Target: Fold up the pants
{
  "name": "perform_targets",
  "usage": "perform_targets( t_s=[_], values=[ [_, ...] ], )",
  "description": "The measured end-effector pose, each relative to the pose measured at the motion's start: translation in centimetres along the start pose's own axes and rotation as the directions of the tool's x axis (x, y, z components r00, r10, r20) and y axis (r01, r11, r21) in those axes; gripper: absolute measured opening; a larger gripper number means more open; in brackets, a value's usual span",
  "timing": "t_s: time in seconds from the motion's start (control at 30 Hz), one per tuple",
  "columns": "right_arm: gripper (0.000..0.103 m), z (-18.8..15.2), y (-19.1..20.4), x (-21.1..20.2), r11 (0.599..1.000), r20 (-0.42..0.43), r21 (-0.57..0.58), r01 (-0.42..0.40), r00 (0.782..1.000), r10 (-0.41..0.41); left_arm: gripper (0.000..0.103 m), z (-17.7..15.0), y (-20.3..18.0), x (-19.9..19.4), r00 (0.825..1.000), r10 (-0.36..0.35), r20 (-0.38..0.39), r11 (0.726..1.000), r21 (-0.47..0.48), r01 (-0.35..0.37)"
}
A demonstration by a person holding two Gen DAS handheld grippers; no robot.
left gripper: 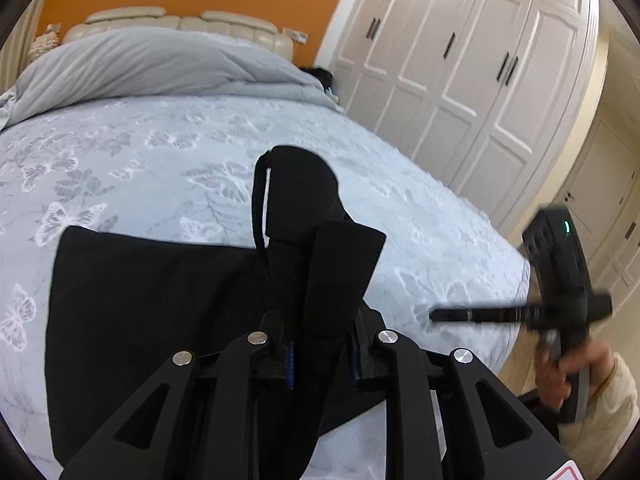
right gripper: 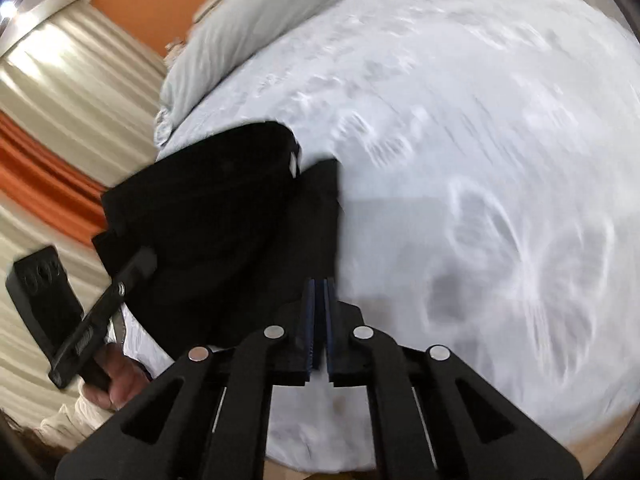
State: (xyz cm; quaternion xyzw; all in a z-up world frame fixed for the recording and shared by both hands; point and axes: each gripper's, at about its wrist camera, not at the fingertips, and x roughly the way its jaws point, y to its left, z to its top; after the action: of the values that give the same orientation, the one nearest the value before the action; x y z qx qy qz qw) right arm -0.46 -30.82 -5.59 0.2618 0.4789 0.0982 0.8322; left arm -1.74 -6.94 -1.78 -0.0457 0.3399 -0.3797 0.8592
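Nearest us, our left hand-held gripper (left gripper: 320, 356) pinches a raised bunch of the black pants (left gripper: 160, 312), whose folded bulk lies flat on the butterfly-print bed (left gripper: 168, 152) just beyond. Our right hand-held gripper (right gripper: 319, 320) has its pads nearly together with nothing between them, off the cloth near the bed's edge. The thick bunch could slip from the left pinch, or a pull could drag the flat layers askew.

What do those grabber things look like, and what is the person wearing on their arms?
Each tool, the left tool and the right tool, is black plastic with angular linkage arms, round silver pins and ridged blue pads. The holding hand has a cream sleeve.
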Motion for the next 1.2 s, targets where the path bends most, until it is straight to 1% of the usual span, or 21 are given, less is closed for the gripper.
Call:
perform_targets(
  t_s=[0.07,0.1,0.13,0.2,0.23,0.27,0.33,0.43,0.5,0.53,0.57,0.67,0.7,0.77,0.8,0.9,0.97,1.0,1.03,1.13,1.2],
  values=[
    [0.015,2.2,0.1,2.5,0.997,-0.047,-0.034,0.072,0.996,-0.073,0.019,0.2,0.6,-0.6,0.999,0.012,0.035,1.0,-0.024,-0.011],
    [0.024,3.2,-0.1,4.2,0.996,-0.079,-0.038,0.086,0.993,-0.089,0.019,0.4,0.9,-0.8,0.999,0.016,0.044,0.999,-0.041,-0.014],
    [0.041,4.0,-0.7,4.9,0.995,-0.088,-0.032,0.093,0.991,-0.096,0.019,0.5,1.2,-0.9,0.999,0.018,0.044,0.999,-0.048,-0.016],
    [0.058,6.1,-1.3,7.5,0.993,-0.071,-0.023,0.117,0.99,-0.118,0.018,0.6,1.4,-0.8,0.999,0.022,0.043,0.998,-0.051,-0.019],
    [0.058,7.1,-1.7,7.9,0.994,-0.067,-0.03,0.104,0.992,-0.106,0.018,0.6,1.3,-0.8,0.999,0.02,0.044,0.999,-0.048,-0.018],
    [0.056,7.7,-1.6,9.0,0.998,-0.072,-0.04,0.055,0.996,-0.057,0.018,0.5,1.1,-0.8,0.999,0.019,0.047,0.999,-0.041,-0.017],
    [0.008,9.1,-1.0,11.2,0.999,-0.104,-0.038,0.012,0.994,-0.016,0.018,0.3,0.4,-1.0,0.998,0.01,0.06,1.0,-0.013,-0.009],
    [0.006,10.2,0.2,9.8,0.997,-0.045,-0.075,0.015,0.999,-0.018,0.018,0.0,-0.3,-0.7,0.998,0.008,0.056,1.0,0.028,-0.01],
    [0.009,10.2,-0.6,9.9,0.985,-0.021,-0.099,0.143,0.989,-0.146,0.018,-0.4,-0.6,-0.3,0.999,0.005,0.035,0.999,0.036,-0.007],
    [0.014,10.1,-1.1,9.6,0.98,0.006,-0.079,0.185,0.983,-0.185,0.018,-0.6,-0.6,0.0,1.0,0.004,0.023,0.999,0.039,-0.005],
    [0.014,10.0,-1.7,9.0,0.978,0.023,-0.04,0.206,0.979,-0.205,0.018,-0.7,-0.8,0.2,1.0,0.0,0.013,0.999,0.043,-0.001],
    [0.014,7.7,-3.8,5.8,0.994,0.003,0.058,0.098,0.995,-0.098,0.018,-1.0,-1.2,0.6,1.0,-0.008,-0.004,0.998,0.057,0.008],
    [0.018,6.6,-4.4,4.9,0.993,-0.018,0.08,0.088,0.996,-0.086,0.018,-1.1,-1.5,0.6,1.0,-0.005,-0.007,0.998,0.068,0.006],
    [0.038,4.0,-5.3,4.5,0.989,-0.087,0.138,0.054,0.995,-0.043,0.019,-1.2,-1.7,0.8,1.0,-0.009,-0.01,0.997,0.07,0.01],
    [0.053,2.1,-5.4,4.5,0.988,-0.118,0.157,0.009,0.993,0.01,0.018,-1.2,-1.8,1.0,1.0,-0.01,-0.014,0.997,0.073,0.011],
    [0.057,-0.8,-4.1,4.3,0.985,-0.112,0.146,-0.091,0.988,0.108,0.019,-1.4,-2.5,1.4,1.0,-0.009,-0.017,0.996,0.093,0.011],
    [0.048,-1.7,-3.6,4.2,0.986,-0.123,0.127,-0.105,0.985,0.121,0.018,-1.5,-2.9,1.5,1.0,-0.005,-0.011,0.995,0.103,0.006],
    [0.015,-1.9,-3.1,5.0,0.992,-0.156,0.094,-0.087,0.983,0.101,0.018,-1.6,-2.9,1.5,1.0,-0.002,-0.006,0.995,0.103,0.003],
    [0.007,-1.8,-2.8,4.9,0.994,-0.154,0.079,-0.075,0.984,0.086,0.018,-1.6,-2.8,1.4,1.0,0.0,-0.003,0.995,0.099,0.0],
    [0.005,-2.0,-1.1,0.9,0.989,-0.089,0.032,-0.145,0.985,0.147,0.018,-1.4,-2.3,1.0,1.0,0.009,0.017,0.997,0.08,-0.011],
    [0.005,-3.3,-1.1,-0.1,0.991,-0.079,0.031,-0.127,0.988,0.129,0.019,-1.2,-1.8,0.2,0.999,0.015,0.044,0.998,0.063,-0.017]
  ],
)
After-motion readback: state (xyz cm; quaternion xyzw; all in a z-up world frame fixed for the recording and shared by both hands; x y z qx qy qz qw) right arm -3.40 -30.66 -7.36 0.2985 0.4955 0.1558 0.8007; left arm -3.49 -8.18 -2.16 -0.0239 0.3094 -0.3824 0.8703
